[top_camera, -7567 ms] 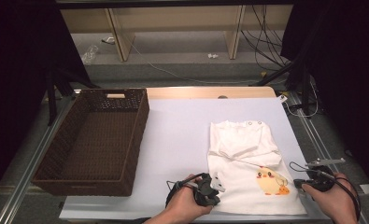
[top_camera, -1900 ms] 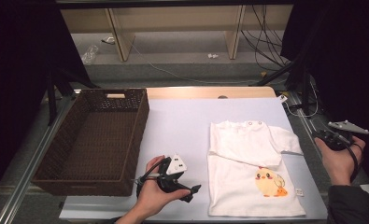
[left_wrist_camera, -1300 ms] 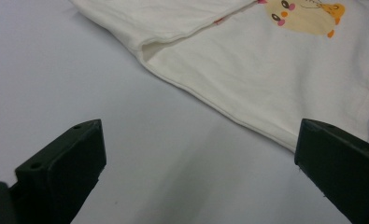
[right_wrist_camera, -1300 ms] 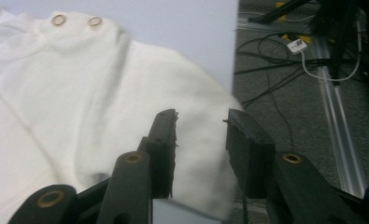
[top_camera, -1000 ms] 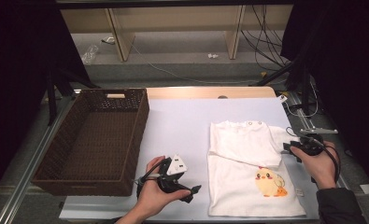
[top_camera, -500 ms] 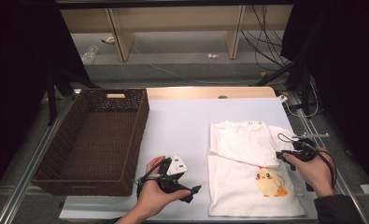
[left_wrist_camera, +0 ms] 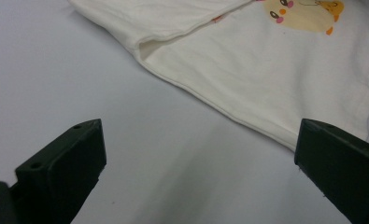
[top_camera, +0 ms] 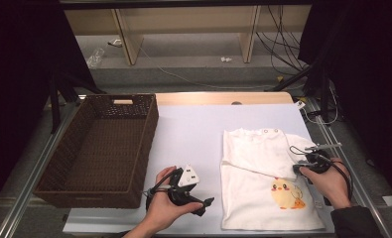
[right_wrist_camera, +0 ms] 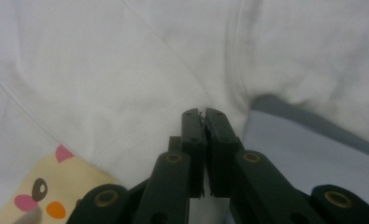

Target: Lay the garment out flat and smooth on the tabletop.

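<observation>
The white table [top_camera: 193,129] carried a brown wicker basket [top_camera: 99,146] at left and a cream shirt [top_camera: 263,183] at right (chick print [top_camera: 285,193], no legible writing). The left gripper [top_camera: 203,203] rested beside the shirt's edge, jaws wide apart. The right gripper [right_wrist_camera: 203,114] sat at the sleeve, jaws pressed together; whether on cloth, undetermined.

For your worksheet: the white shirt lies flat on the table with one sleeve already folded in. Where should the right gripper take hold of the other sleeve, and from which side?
Probably at the outer edge of the right sleeve, coming in from the table's right side. The shirt lies flat, so only an edge offers a lip for the jaws. The right gripper is beside the armpit, jaws closed; the left gripper is open, off the cloth.
</observation>
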